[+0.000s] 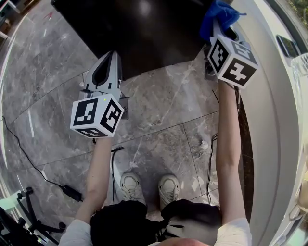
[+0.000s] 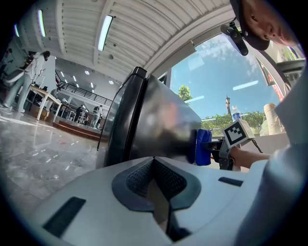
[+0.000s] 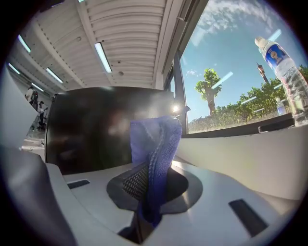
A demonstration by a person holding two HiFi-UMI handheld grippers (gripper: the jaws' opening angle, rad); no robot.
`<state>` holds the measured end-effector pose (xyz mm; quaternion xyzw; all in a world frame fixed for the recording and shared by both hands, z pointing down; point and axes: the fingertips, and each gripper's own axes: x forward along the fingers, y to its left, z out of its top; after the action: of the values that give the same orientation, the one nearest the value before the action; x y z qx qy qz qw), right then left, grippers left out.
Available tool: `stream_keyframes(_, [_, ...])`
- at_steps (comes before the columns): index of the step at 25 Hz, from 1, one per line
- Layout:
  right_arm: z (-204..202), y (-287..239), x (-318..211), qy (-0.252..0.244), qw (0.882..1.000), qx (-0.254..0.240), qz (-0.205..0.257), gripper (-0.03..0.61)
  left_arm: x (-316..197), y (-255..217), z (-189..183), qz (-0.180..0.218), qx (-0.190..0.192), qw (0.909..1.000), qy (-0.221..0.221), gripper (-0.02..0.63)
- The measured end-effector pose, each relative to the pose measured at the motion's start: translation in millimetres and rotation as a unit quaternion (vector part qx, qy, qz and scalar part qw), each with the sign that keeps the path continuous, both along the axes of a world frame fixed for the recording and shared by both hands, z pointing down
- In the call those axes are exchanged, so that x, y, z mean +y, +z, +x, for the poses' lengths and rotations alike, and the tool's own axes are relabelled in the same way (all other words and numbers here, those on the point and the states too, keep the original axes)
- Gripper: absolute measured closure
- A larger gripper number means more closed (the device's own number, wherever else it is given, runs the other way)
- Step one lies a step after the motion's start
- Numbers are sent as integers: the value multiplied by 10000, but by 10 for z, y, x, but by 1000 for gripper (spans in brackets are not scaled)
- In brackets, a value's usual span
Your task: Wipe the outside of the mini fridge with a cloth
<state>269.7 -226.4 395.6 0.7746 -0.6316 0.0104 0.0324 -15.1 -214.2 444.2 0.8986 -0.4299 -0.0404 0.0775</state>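
The black mini fridge stands on the marble floor ahead of me; its glossy side also fills the left gripper view and the right gripper view. My right gripper is shut on a blue cloth at the fridge's right side. That cloth stands up from the right gripper, close to the dark panel. From the left, the cloth looks to lie against the fridge. My left gripper hovers near the fridge's front left, shut and empty.
A white sill runs along the right, with a water bottle standing on it. Cables and a power adapter lie on the floor at left. My shoes are just behind the grippers.
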Motion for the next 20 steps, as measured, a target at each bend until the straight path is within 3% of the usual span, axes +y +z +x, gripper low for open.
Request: stream_keyframes(20, [453, -5, 64, 538, 9985, 21, 84, 517, -7, 155, 192, -74, -107, 9998, 123, 610])
